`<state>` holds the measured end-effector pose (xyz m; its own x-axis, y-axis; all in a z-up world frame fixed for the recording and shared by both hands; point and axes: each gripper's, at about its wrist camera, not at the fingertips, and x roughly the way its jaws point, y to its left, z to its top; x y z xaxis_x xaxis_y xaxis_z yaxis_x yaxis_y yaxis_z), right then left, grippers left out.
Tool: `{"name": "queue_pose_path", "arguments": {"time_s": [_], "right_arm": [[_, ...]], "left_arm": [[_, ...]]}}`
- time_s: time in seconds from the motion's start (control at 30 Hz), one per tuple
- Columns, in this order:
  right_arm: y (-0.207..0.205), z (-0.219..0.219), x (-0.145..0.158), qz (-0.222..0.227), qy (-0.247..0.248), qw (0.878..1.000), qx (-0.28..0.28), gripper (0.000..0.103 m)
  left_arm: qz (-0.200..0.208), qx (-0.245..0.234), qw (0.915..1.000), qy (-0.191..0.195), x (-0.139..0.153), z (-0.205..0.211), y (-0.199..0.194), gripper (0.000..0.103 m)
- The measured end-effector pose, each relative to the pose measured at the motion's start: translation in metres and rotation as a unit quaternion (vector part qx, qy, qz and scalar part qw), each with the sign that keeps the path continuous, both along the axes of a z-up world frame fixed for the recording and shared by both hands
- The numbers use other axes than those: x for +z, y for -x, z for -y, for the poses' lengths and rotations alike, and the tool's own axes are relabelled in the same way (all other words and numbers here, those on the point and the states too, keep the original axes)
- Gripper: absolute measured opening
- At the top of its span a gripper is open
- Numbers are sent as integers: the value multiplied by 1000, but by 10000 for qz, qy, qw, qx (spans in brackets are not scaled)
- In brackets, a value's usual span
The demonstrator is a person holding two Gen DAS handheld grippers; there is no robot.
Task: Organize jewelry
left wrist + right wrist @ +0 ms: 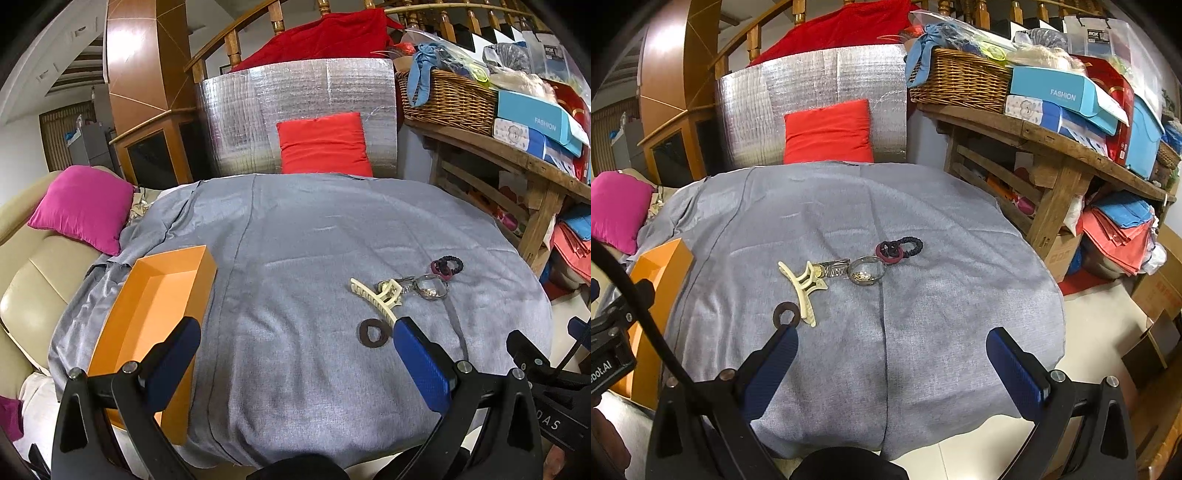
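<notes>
Left wrist view: left gripper (297, 341) is hovering with jaws spread wide, holding nothing. Orange box (162, 314) is sitting on the grey cloth (295, 240), just beside the left finger. Landmark is the cream hair claw (376, 297): the dark flat ring (374, 333) is lying just on its near side, close to the right finger (421, 362); watch (402, 285) and clear bangle (433, 286) are lying just past the claw, hair ties (447, 266) beyond those.

Right wrist view: right gripper (892, 350) is also gaping open, empty. Hair claw (805, 290) is lying ahead and left of it, long axis running diagonally toward the left finger (775, 369). Dark ring (785, 314) is touching the claw's near end, right at that fingertip. Bangle (866, 275) and hair ties (899, 249) are trailing off to the claw's far right.

Judgement: ring looks about equally near both grippers; left is sitting nearer the box.
</notes>
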<state>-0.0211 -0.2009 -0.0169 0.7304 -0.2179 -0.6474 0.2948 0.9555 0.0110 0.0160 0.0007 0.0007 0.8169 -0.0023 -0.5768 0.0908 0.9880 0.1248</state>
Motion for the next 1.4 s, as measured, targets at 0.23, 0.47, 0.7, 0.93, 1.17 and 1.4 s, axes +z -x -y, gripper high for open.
{"name": "queue_pose_path", "arguments": {"time_s": [0.23, 0.47, 0.7, 0.93, 1.17, 1.4], "right_arm": [[0, 0, -1, -1, -12, 10000, 0, 103], [-1, -2, -5, -33, -42, 10000, -8, 103], [-1, -2, -5, -47, -39, 10000, 4, 103], [-3, -5, -6, -87, -52, 9999, 4, 103], [-5, -4, -7, -131, -71, 9999, 12, 103], [-9, -3, -8, -153, -110, 9998, 10, 103]], "left_arm": [[-6, -12, 10000, -23, 1, 1, 0, 103], [-17, -5, 10000, -51, 0, 1, 0, 103], [-35, -2, 10000, -33, 0, 0, -1, 103], [-60, -3, 10000, -7, -2, -2, -2, 103], [-108, 20, 9999, 2, -5, -2, -6, 103], [-141, 51, 9999, -14, -6, -2, -9, 103]]}}
